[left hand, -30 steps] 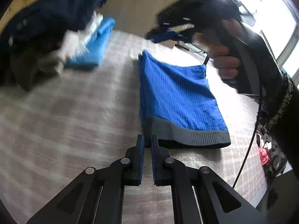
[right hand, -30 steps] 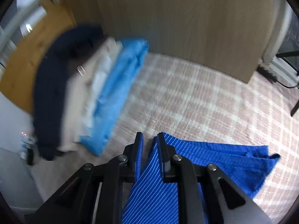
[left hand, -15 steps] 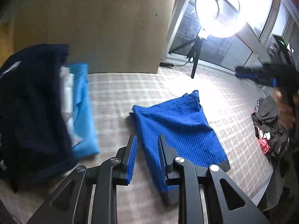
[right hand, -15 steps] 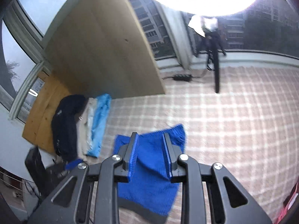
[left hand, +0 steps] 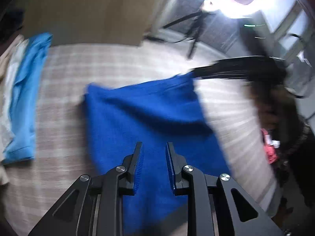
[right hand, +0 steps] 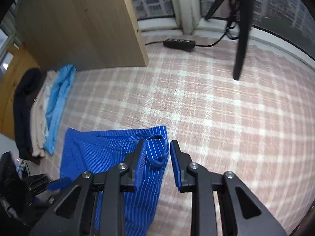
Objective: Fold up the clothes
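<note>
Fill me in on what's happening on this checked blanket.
A person holding a two-finger gripper in each hand is folding clothes. A royal-blue pinstriped knit garment lies folded on the pink-and-white checked blanket. The left gripper and the right gripper both stand over it with jaws apart, having just been opening; a loop of its edge sits between the right jaws, unpinched. A pile of folded clothes, light blue, cream and navy, lies beside a wooden panel.

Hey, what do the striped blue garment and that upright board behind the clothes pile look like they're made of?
The striped blue garment looks like a soft ribbed knit, matte, with thin pale stripes; it bunches into a limp loop. The upright board looks like light wood or wood-look laminate: smooth satin face with faint grain and a few knots. Which of the two cannot be told.
</note>
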`<state>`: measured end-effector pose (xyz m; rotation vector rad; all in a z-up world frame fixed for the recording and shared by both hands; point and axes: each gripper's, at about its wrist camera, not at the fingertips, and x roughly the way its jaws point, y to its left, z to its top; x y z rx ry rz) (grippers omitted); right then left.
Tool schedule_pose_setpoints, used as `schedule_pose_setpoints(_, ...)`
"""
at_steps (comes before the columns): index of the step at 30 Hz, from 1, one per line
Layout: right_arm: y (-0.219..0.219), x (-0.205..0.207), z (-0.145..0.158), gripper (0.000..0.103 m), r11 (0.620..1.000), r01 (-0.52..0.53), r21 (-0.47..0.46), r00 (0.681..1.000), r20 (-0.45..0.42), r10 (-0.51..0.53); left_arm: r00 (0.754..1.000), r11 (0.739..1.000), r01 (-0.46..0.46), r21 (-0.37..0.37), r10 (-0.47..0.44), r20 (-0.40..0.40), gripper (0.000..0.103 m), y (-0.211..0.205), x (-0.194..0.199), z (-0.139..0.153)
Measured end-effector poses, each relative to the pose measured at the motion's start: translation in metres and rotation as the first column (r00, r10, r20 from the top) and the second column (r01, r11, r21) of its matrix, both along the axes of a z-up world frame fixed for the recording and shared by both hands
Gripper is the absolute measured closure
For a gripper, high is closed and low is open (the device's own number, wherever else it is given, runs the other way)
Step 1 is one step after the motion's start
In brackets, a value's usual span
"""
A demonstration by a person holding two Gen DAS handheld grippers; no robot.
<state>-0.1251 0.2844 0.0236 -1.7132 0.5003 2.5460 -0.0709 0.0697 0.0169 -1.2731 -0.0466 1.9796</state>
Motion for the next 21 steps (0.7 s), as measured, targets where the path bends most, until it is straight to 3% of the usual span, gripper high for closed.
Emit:
schedule_pose_setpoints(5,0.012,-0.002,-0.005,0.078,0.997,-0.024,-0.079,1.000,-0.001,0.024,0.981,0.981,0.188,0.043,-0.185,-0.062,0.083,0.070,0.038,0.007)
schedule_pose_setpoints(9,0.016,0.002,-0.004,0.076,0.992,-0.046,-0.118,0.999,-0.020,0.044,0.948,0.951,0.303,-0.056,-0.307,-0.080,0.083,0.110,0.068,-0.014)
schedule_pose_setpoints(13,0.014,-0.001,-0.006,0.078,0.986,-0.091,-0.139,0.996,-0.034,0.087,0.952,0.952,0.299,-0.067,-0.303,-0.053,0.083,0.113,0.071,-0.029)
schedule_pose_setpoints(16,0.012,-0.005,-0.010,0.099,0.986,-0.109,-0.123,0.994,-0.030,0.106,0.953,0.953,0.297,-0.057,-0.300,-0.048,0.084,0.112,0.069,-0.031)
schedule_pose_setpoints(21,0.023,-0.015,-0.003,0.100,0.995,-0.079,-0.061,0.994,-0.080,0.074,0.942,0.947,0.305,-0.098,-0.315,-0.117,0.084,0.117,0.080,-0.030)
